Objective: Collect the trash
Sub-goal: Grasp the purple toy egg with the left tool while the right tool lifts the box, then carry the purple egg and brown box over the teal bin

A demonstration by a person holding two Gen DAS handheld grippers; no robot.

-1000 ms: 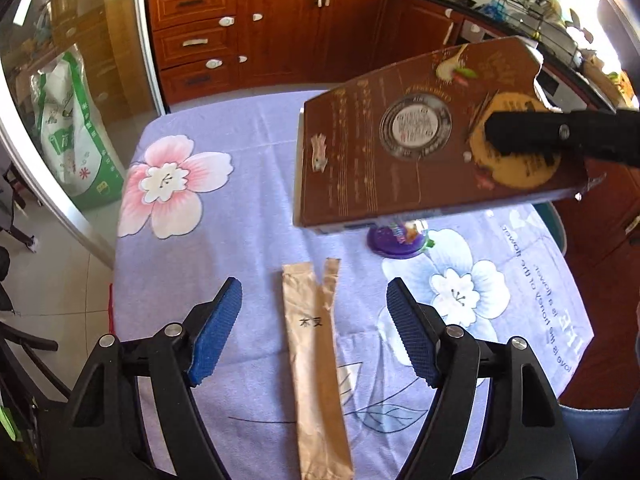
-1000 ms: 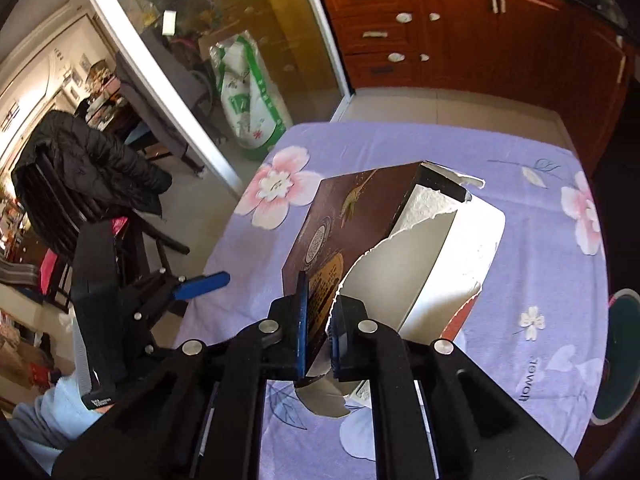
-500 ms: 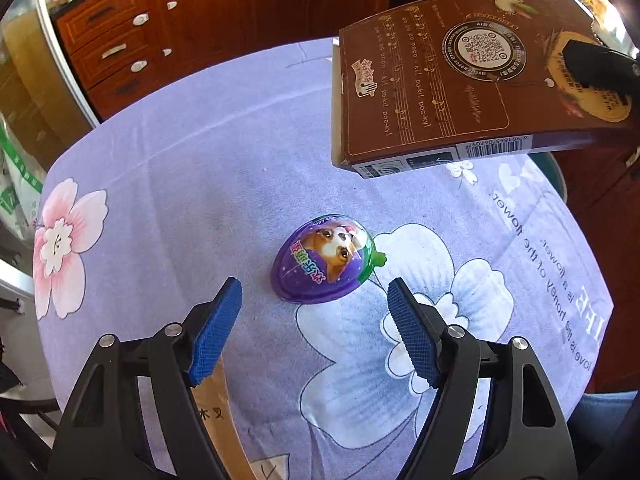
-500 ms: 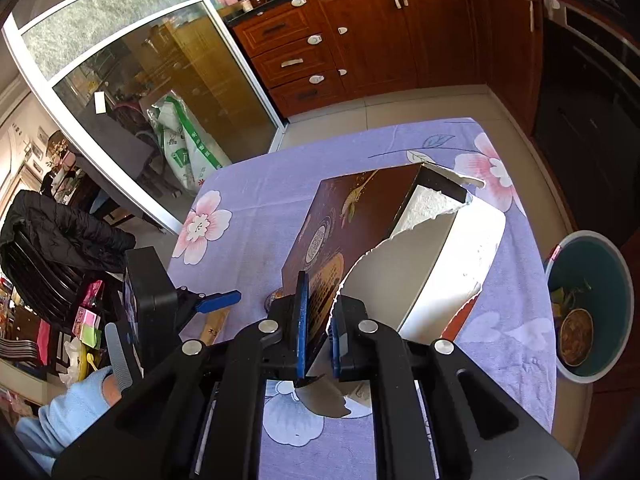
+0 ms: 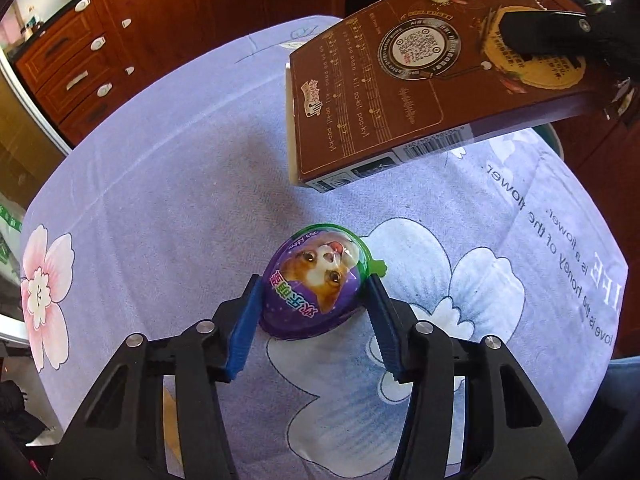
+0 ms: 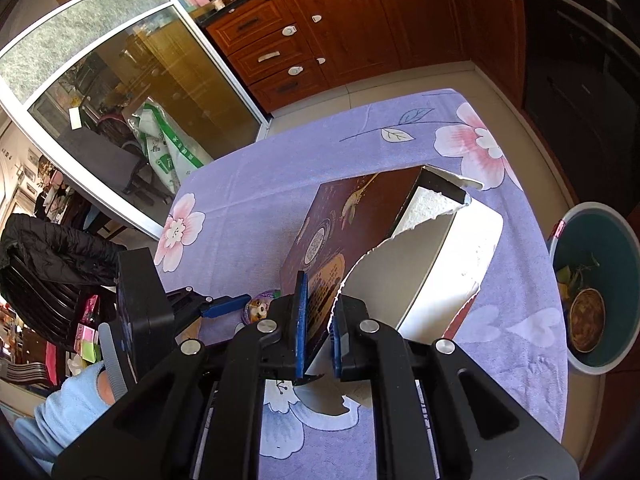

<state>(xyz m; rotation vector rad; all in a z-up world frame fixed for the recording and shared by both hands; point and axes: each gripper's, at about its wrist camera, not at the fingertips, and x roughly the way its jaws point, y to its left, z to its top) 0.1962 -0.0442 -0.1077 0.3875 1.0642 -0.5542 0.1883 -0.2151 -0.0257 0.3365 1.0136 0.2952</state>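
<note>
A purple egg-shaped snack package (image 5: pixel 316 284) with a dog picture lies on the lilac flowered tablecloth (image 5: pixel 180 184). My left gripper (image 5: pixel 314 312) points steeply down over it. Its jaws are closing, and both blue pads touch the egg's sides. The right wrist view shows the same egg (image 6: pixel 260 308) beside the left gripper (image 6: pixel 228 306). My right gripper (image 6: pixel 318 320) is shut on the torn wall of a brown cardboard box (image 6: pixel 340 220) and holds it above the table. The box (image 5: pixel 420 80) hangs beyond the egg.
A teal waste bin (image 6: pixel 612 240) with rubbish inside stands on the floor off the table's right edge. A tan paper sleeve (image 6: pixel 192 326) lies near the left gripper. Wooden cabinets (image 6: pixel 340 20) line the far wall. A chair with a black jacket (image 6: pixel 52 248) stands at the left.
My left gripper moved off the tan paper sleeve to the purple egg, dropped lower, and its jaws narrowed onto the egg. The right gripper swung with the box, bringing the bin into view.
</note>
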